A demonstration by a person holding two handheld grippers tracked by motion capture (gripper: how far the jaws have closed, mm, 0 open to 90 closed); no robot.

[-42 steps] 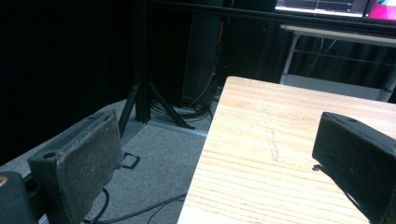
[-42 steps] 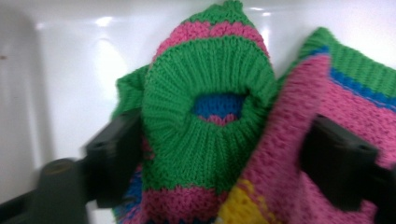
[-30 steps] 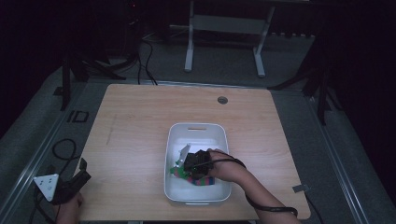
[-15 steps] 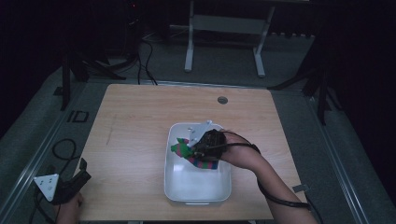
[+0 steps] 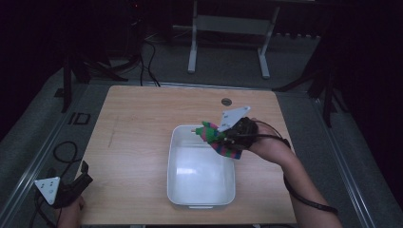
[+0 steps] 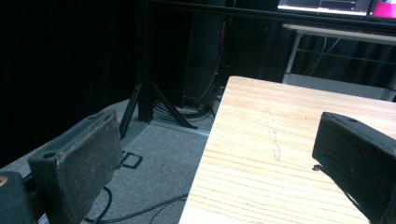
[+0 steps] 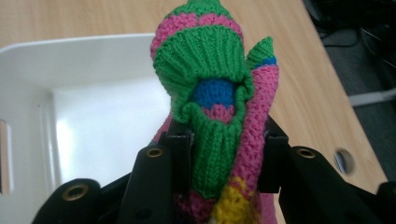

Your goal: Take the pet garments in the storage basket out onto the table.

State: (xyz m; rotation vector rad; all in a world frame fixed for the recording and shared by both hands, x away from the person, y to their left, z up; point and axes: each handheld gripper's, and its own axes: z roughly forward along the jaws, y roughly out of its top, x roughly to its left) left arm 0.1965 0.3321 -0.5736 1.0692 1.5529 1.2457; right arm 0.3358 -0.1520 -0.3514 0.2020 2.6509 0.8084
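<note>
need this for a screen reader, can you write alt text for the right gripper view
The right gripper is clamped on a striped knitted item in green, pink, blue and yellow, seen close up between its two black jaws. Behind it lies a white plastic bin on a light wooden table.

Wooden table (image 5: pixel 133 142) bearing white tub (image 5: pixel 177 190)

Dim lab: tripod (image 6: pixel 145 100), floor cables (image 5: pixel 147 57).
</note>
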